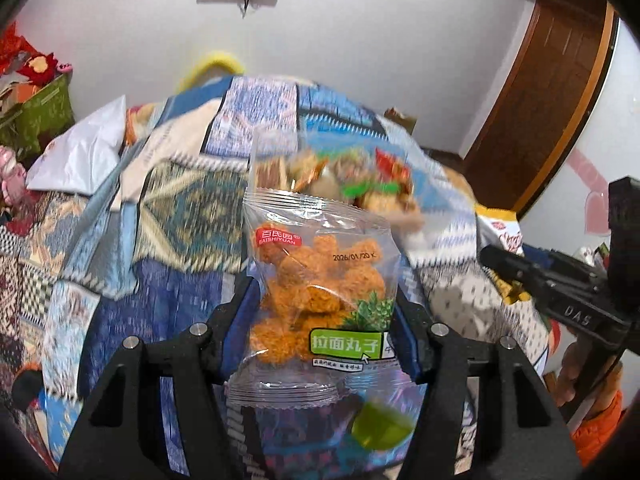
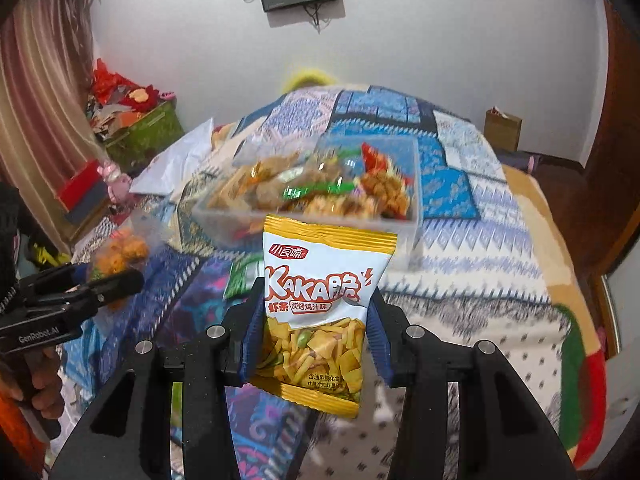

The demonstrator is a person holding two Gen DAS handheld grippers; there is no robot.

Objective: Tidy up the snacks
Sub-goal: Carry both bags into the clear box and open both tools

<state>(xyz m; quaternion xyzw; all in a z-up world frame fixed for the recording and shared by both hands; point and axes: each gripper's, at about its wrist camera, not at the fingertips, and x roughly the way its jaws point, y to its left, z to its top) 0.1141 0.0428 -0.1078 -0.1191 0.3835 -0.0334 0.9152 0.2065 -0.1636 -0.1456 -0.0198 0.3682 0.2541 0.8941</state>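
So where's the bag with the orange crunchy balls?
The clear bag of orange balls is held up in the left gripper, above the patterned blanket, in front of the clear snack box.

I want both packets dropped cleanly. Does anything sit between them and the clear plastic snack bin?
Nothing visible blocks either: the clear packet of orange balls and the white-and-yellow chip packet are held above the patterned blanket, facing the clear plastic bin.

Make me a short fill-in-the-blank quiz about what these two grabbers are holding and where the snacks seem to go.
1. The left gripper holds a clear packet of ____ balls.
2. The right gripper holds a white and ____ packet.
3. Behind both packets, a clear ____ is full of snacks.

Missing words: orange; yellow; box
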